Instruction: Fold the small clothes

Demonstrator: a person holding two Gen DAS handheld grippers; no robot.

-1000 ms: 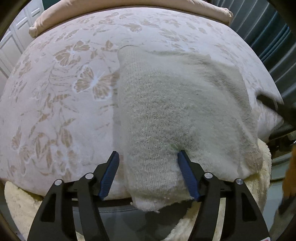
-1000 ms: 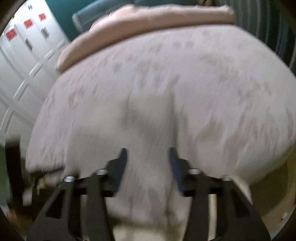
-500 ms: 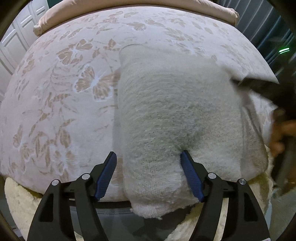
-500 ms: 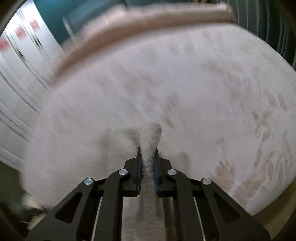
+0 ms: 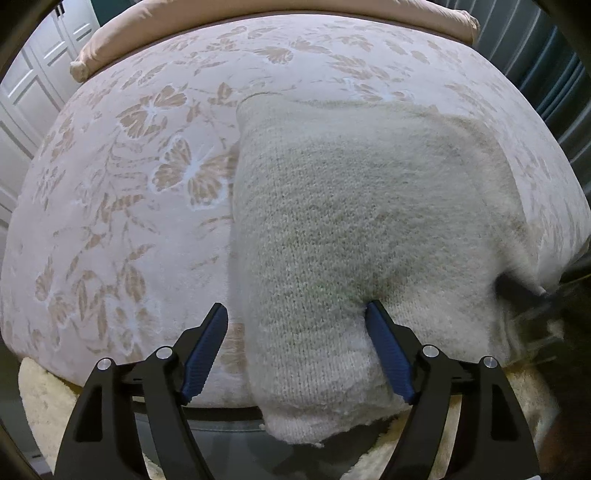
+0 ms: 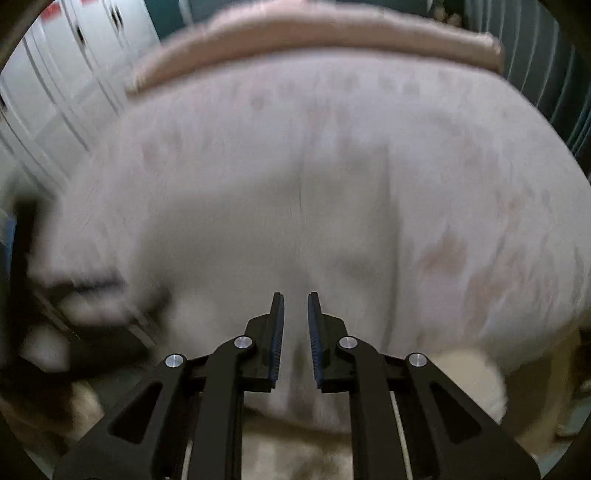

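Observation:
A cream knitted garment (image 5: 354,229) lies folded on a pale floral bedspread (image 5: 122,192), its near end hanging over the bed's front edge. My left gripper (image 5: 295,314) is open, its jaws wide apart over that near end, the right fingertip (image 5: 373,310) pressing into the knit. The right wrist view is blurred by motion. My right gripper (image 6: 295,299) has its jaws a narrow gap apart with nothing between them, above the garment's (image 6: 280,229) near edge. The right gripper shows only as a dark blur at the left view's right edge.
A rolled pink pillow (image 5: 258,7) lies along the bed's far edge. White cabinet doors (image 5: 33,96) stand at the left and dark slatted panels (image 5: 554,74) at the right. A fluffy cream blanket (image 5: 44,402) hangs below the bed's front edge.
My right gripper, shut on a fold of the garment half a second ago, has let it go and pulled back. The garment's right side now lies flat. My left gripper has stayed put.

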